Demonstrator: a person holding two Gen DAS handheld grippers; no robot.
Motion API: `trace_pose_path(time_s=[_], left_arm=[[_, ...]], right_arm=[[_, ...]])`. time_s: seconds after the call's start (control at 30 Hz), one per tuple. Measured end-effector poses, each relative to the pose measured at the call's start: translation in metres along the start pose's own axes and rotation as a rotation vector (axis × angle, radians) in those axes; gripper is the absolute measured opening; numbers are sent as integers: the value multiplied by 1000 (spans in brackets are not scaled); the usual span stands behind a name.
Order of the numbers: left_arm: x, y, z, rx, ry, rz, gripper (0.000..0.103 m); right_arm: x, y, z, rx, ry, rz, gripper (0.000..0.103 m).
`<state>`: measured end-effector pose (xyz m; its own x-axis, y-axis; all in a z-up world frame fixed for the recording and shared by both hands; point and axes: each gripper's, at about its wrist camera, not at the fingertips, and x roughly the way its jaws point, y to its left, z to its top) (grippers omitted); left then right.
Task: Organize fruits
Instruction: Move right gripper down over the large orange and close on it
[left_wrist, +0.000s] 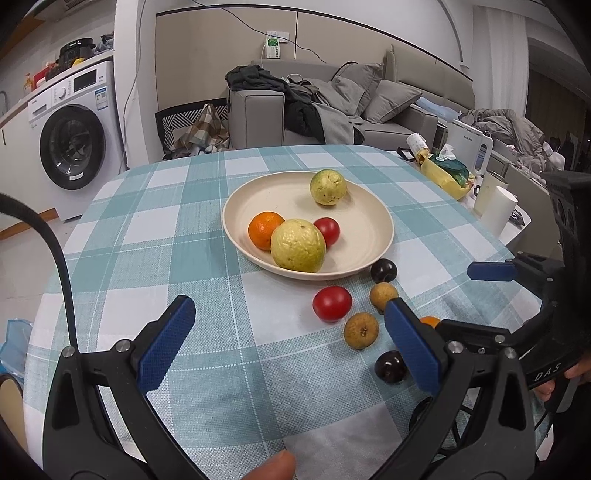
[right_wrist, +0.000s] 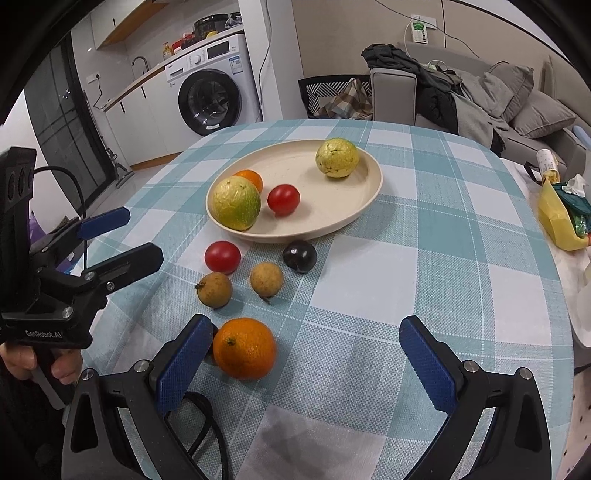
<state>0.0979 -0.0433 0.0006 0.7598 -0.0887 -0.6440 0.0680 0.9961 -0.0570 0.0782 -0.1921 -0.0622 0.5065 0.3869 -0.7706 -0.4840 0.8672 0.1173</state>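
Note:
A cream plate holds two yellow-green guavas, an orange and a red tomato. On the checked cloth in front of it lie a tomato, two brown longans, a dark plum and a loose orange. A second plum shows in the left wrist view. My right gripper is open, its left finger beside the loose orange. My left gripper is open over bare cloth, holding nothing.
The round table carries a yellow bag, white cups and a white kettle at its right side. A washing machine and a grey sofa stand beyond. A hand holds the left gripper.

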Motion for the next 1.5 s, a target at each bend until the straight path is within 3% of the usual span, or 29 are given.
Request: trace_pose_path(time_s=[0.7,1.1,1.37,1.5], left_arm=[[11,0,-7,5,28,-2,102],[17,-7,-11,41,70,-21,102],[17,-9,-11,47,74,-18,102],[17,-9,-11,46,75,-17,102]], right_arm=[[10,8,-9,-46,70,40,103],[19,13,-14,-73,111,15,102],[16,16,-14,-73,101,95,74],[16,19,-14,-82,98,114,66]])
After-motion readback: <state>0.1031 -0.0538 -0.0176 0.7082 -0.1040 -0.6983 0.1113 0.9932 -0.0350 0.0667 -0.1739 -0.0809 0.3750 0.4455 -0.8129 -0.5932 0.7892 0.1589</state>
